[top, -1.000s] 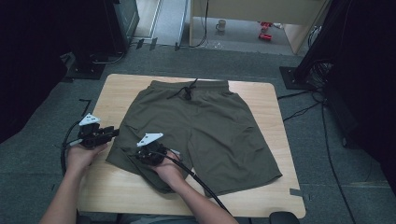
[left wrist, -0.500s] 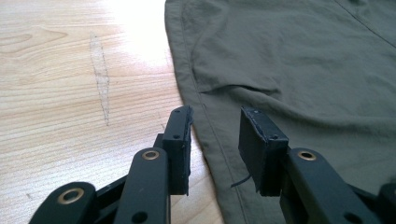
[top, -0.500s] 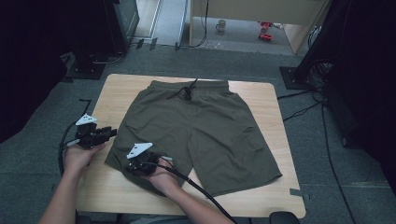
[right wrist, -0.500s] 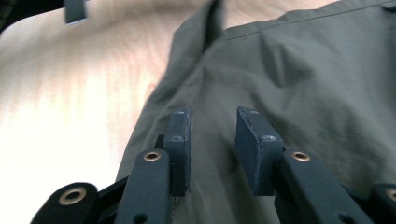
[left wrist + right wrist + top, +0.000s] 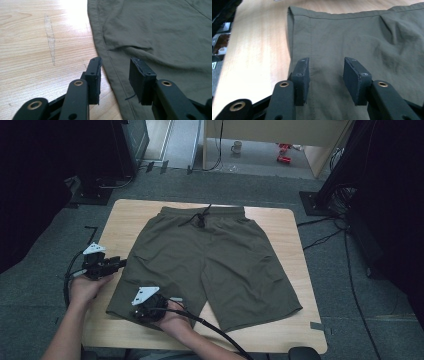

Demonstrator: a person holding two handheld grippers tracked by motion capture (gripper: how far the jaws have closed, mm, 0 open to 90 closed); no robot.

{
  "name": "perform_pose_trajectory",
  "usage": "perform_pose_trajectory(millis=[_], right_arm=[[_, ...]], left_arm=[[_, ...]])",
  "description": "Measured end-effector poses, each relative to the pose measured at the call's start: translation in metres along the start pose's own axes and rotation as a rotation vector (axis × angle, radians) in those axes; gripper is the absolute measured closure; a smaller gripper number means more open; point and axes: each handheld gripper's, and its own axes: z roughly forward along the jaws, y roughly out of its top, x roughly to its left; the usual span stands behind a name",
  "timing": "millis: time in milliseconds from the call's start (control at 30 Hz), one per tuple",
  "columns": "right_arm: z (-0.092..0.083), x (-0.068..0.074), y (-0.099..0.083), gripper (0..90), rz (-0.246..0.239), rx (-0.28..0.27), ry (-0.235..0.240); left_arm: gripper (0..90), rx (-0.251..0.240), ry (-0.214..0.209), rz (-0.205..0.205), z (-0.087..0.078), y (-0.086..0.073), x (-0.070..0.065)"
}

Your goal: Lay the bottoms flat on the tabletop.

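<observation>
The shorts (image 5: 215,260) lie flat on the counter (image 5: 125,220), waistband at the far edge, legs toward the person. The left hand-held gripper (image 5: 115,75) sits at the shorts' left side seam; its jaws stand apart, have just been opening slightly, and straddle the seam without pressing it. The right hand-held gripper (image 5: 325,80) rests over the near left leg beside the hem; its jaws have just been opening, and fabric lies beneath the gap, unclamped. In the high view, the left hand (image 5: 87,287) and right hand (image 5: 172,317) each hold a gripper.
</observation>
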Motion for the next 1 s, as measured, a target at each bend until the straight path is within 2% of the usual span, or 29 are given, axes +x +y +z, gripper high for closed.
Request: perform_pose_trajectory(millis=[133,233,367,567,633,700,867,1000], right_arm=[[-0.002,-0.006,0.001,53.6,0.027,-0.01,0.028],[-0.013,-0.016,0.007,51.9,0.024,-0.045,-0.002],[-0.03,-0.038,0.012,46.2,0.036,-0.065,-0.035],[-0.051,-0.069,0.007,43.3,0.079,-0.042,-0.068],[-0.059,-0.079,0.005,43.3,0.091,-0.043,-0.108],[-0.064,-0.087,0.002,43.7,0.093,-0.042,-0.12],[-0.079,-0.106,-0.005,43.6,0.133,-0.039,-0.145],[-0.094,-0.12,-0.012,43.4,0.145,-0.037,-0.181]], left_arm=[[58.8,-0.002,-0.006,0.001,0.001,0.001,-0.001],[56.3,-0.005,-0.004,0.004,0.002,0.001,-0.002],[52.8,0.002,0.0,0.012,0.004,0.004,-0.003],[50.6,0.012,-0.005,0.036,0.009,0.006,-0.009],[49.6,0.017,-0.002,0.043,0.012,0.007,-0.011],[49.2,0.02,0.0,0.049,0.015,0.008,-0.013],[48.6,0.019,-0.005,0.064,0.02,0.011,-0.019],[48.3,0.017,-0.012,0.063,0.025,0.013,-0.02]])
